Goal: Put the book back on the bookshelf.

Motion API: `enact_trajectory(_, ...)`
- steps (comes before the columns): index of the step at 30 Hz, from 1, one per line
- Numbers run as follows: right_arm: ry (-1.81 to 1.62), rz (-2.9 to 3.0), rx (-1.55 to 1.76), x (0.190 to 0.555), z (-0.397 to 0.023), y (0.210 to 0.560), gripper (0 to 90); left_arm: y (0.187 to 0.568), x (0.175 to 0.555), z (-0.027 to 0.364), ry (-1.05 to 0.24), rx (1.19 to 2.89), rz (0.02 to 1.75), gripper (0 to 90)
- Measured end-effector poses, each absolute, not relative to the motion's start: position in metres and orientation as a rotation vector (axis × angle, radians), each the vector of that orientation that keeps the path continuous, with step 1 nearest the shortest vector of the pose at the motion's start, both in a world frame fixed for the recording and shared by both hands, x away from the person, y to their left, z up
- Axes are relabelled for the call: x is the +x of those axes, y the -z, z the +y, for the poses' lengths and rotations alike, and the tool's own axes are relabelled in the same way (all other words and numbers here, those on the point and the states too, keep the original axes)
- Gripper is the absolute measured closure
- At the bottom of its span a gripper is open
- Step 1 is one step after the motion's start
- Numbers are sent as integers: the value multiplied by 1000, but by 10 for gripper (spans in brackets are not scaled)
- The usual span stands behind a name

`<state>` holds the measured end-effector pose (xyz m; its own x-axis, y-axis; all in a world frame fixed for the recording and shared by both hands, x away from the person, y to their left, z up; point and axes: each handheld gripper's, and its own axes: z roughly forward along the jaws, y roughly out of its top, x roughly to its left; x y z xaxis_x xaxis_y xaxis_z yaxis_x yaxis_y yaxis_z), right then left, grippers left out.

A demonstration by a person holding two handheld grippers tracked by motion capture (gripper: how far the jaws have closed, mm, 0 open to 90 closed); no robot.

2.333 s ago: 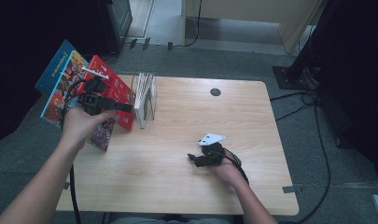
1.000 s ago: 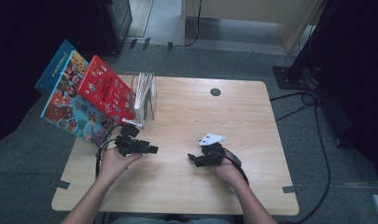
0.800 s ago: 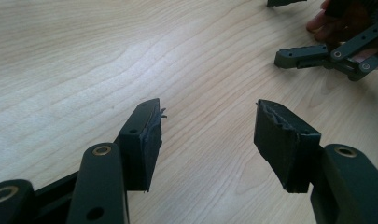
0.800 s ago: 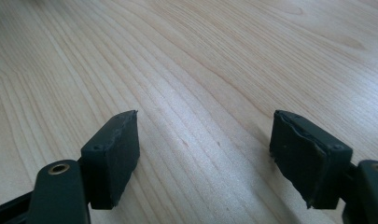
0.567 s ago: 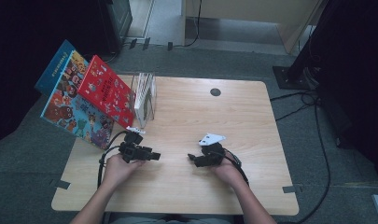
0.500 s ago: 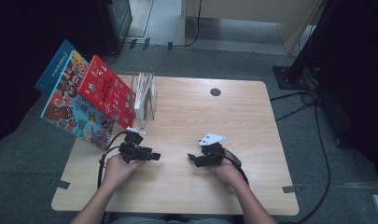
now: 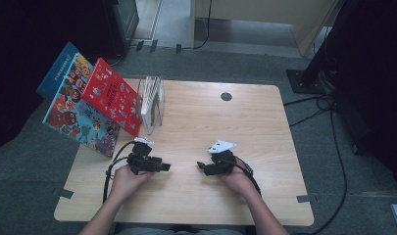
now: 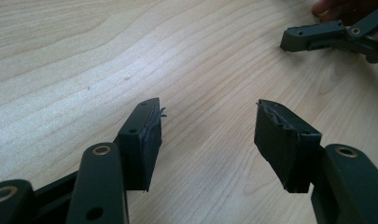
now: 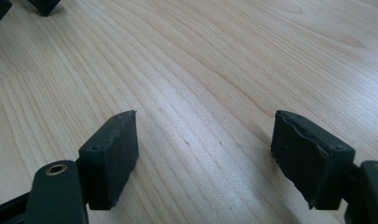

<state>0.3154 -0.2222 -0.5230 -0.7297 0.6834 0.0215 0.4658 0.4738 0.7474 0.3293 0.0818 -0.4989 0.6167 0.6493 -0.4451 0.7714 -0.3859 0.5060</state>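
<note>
Both of my grippers rest low over the wooden table (image 7: 264, 127) near its front edge, jaws pointing at each other. My left gripper (image 7: 164, 167) is open with only bare wood between its pads (image 8: 207, 126). My right gripper (image 7: 201, 166) is open as well, with nothing between its fingers (image 9: 205, 144). A small gap of table separates the two. The left gripper view has the right gripper's jaws (image 8: 333, 35) at its top right. The left gripper's tips (image 9: 18, 5) sit in the top left corner of the right gripper view.
A red picture book (image 7: 111, 96) and a larger blue one (image 7: 71, 108) lean tilted at the table's left edge. Beside them a clear rack (image 7: 153, 102) holds thin white books upright. A round black grommet (image 7: 226, 96) sits at the back. Cables (image 7: 328, 107) lie on the floor to the right.
My left hand has come away from the books at the left and moved down to the front of the table, open and empty. The right hand has stayed still.
</note>
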Motion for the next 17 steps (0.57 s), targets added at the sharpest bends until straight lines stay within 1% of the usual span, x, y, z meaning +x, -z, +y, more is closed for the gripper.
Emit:
enact_trajectory(6,-1111,2445,980,315,-222,523,228,499,328,81,207,2153,1100,423)
enact_trajectory(17,-1110,2444,979,316,-222,523,228,499,329,82,214,2148,1098,423)
